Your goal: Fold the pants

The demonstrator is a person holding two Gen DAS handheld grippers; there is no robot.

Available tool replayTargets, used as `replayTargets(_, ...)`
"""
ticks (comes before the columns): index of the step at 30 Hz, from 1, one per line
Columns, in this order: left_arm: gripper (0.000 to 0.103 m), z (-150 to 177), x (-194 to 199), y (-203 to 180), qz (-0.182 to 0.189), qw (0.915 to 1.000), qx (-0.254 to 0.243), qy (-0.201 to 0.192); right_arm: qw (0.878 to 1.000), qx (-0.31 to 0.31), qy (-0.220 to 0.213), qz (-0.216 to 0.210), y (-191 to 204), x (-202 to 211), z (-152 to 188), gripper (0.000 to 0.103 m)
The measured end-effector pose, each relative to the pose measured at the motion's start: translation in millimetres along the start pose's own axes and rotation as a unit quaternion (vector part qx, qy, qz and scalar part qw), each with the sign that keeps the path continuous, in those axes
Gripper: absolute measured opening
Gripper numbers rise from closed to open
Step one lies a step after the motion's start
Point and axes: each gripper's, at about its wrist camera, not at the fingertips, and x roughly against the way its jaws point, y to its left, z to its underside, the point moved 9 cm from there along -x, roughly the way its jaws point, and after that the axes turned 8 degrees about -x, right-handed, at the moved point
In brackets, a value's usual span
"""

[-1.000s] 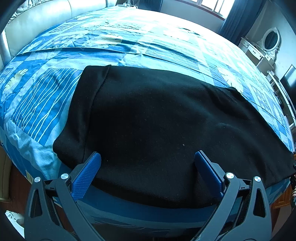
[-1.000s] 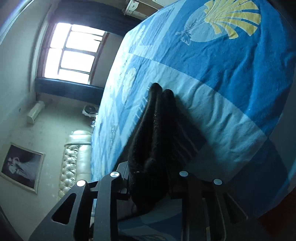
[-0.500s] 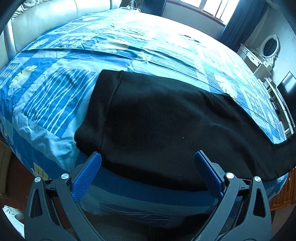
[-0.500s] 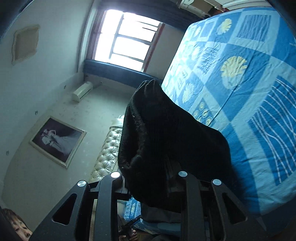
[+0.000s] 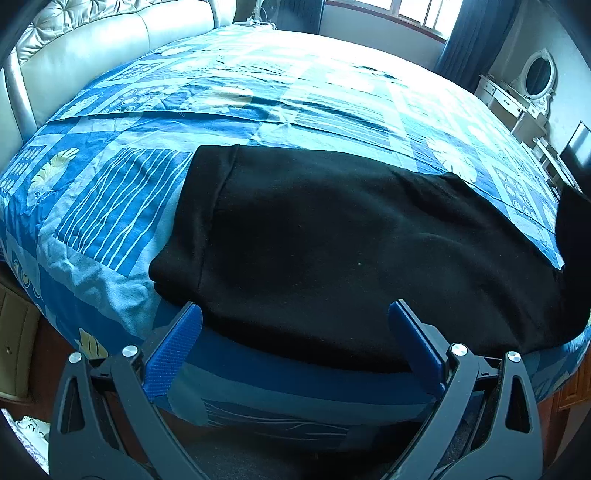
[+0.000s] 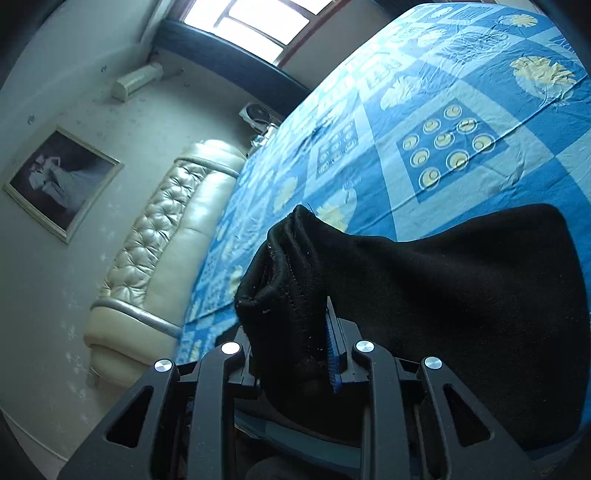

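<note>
In the left wrist view, the left claw [image 5: 293, 338] stood wide apart with nothing between its blue pads [image 5: 171, 349], hovering over the near edge of the bed [image 5: 258, 110]. The black pants [image 5: 332, 251] lay flat across the blue patterned bedspread [image 5: 110, 206], their left end folded into a band near the striped patch, their right end rising off the bed at the frame's right edge. A cream padded headboard [image 5: 92, 48] ran along the far left, and a white dresser with an oval mirror [image 5: 537, 75] stood at the far right. In the right wrist view, the right claw [image 6: 295, 350] was closed down tight on a bunched hem of the pants [image 6: 461, 295], the cloth lifted above the bedspread [image 6: 461, 110] and draping away to the right. A framed picture [image 6: 61, 181] hung on the wall beside the headboard [image 6: 166, 236], below the window [image 6: 251, 22].
</note>
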Motion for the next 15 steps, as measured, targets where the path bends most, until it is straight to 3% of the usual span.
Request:
replayTargets(8,0.101,0,4,-18,0.005,0.9997,-0.022,-0.008,0.991,0.077,0.048,0.102,-6,-68,52,0.026)
replayTargets(15,0.101,1,3,-22,0.007,0.9997,-0.025,-0.005,0.97,0.159,0.068,0.173,-4,-85,83,0.026)
